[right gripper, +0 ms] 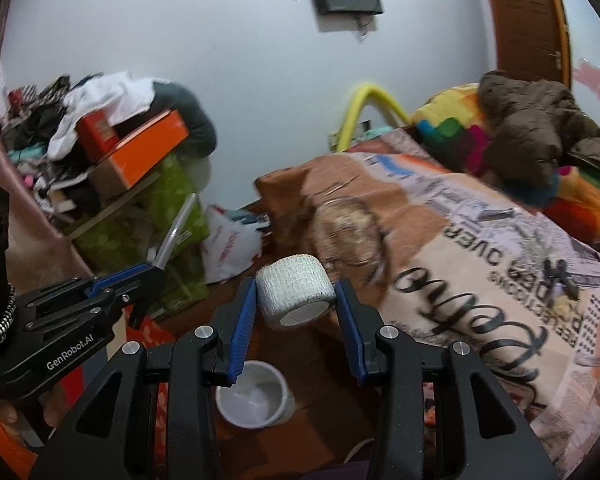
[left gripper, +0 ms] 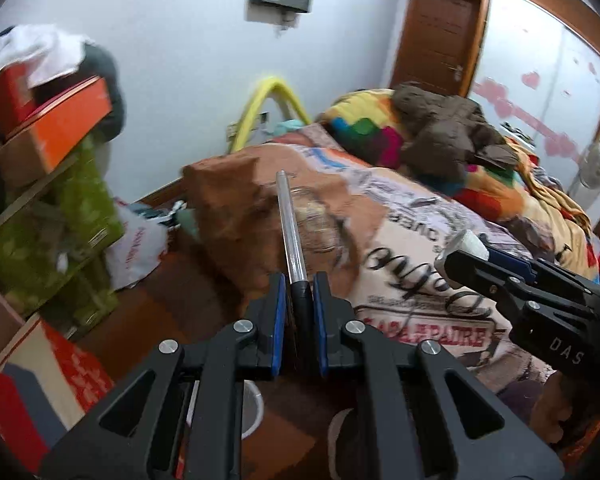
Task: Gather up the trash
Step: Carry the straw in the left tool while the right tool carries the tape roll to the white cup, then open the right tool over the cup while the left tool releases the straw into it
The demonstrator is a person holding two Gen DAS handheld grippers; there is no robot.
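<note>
Jaws of left gripper [left gripper: 299, 300] clamped narrow on tube [left gripper: 290, 228], stiff, light, slippery; held at dark end. Right gripper [right gripper: 296, 300] pinching tape roll [right gripper: 296, 290] across flat sides: soft, light, squashable. Bin [right gripper: 254, 394] below roll.

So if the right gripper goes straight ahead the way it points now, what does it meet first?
Probably the bed: the right gripper, holding a tape roll, points at its near corner. Depth is unclear.
</note>
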